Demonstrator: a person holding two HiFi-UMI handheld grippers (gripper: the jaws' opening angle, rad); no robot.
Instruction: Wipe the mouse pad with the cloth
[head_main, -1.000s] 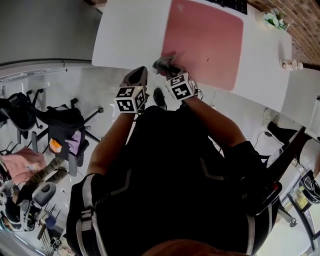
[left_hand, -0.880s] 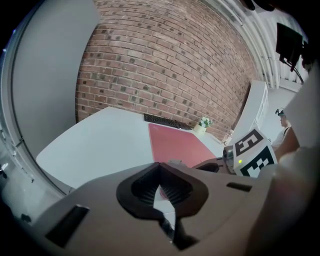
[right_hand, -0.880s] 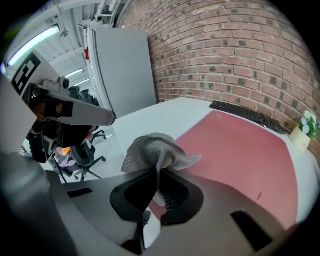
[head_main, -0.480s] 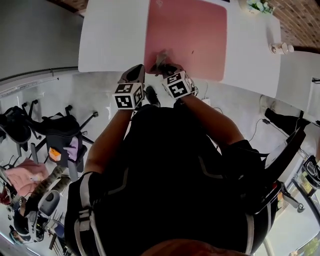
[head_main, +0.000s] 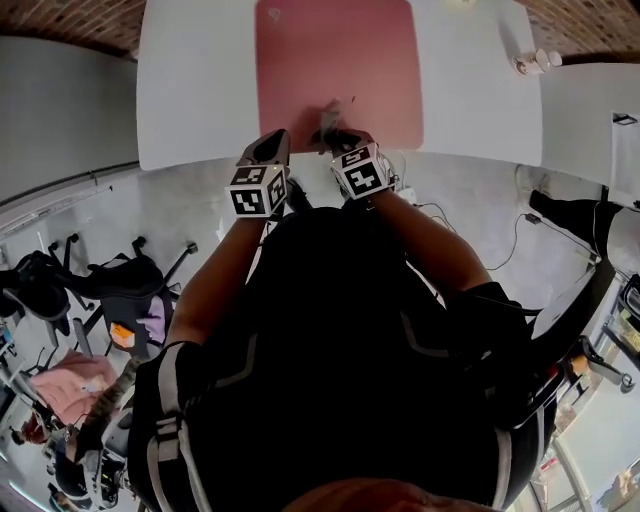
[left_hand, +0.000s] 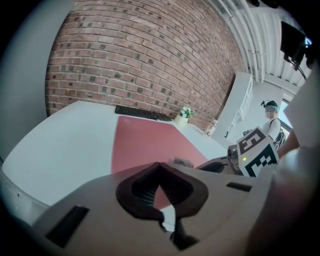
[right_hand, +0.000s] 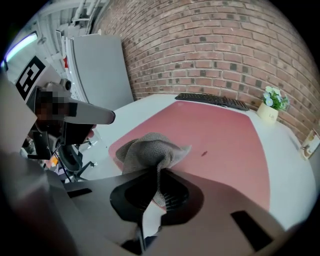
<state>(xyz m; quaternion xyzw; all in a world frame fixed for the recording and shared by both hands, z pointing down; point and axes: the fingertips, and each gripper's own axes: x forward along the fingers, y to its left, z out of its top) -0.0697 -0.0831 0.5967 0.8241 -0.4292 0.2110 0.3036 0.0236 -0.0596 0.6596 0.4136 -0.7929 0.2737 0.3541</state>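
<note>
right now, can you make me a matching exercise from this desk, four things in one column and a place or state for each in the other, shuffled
Things
1. cloth
2. keyboard
3. left gripper
4. flower pot

Place or state
A. beyond the far edge of the pink mouse pad
B. shut, with nothing in it
C. on the white table, off the pad's far right corner
D. held in the right gripper at the pad's near edge

Pairs: 1-D, 2-A, 3-B, 4-C

The right claw (head_main: 335, 134) has slid the cloth (head_main: 328, 117) rightward along the mouse pad (head_main: 340, 55) from its near-left corner.
</note>
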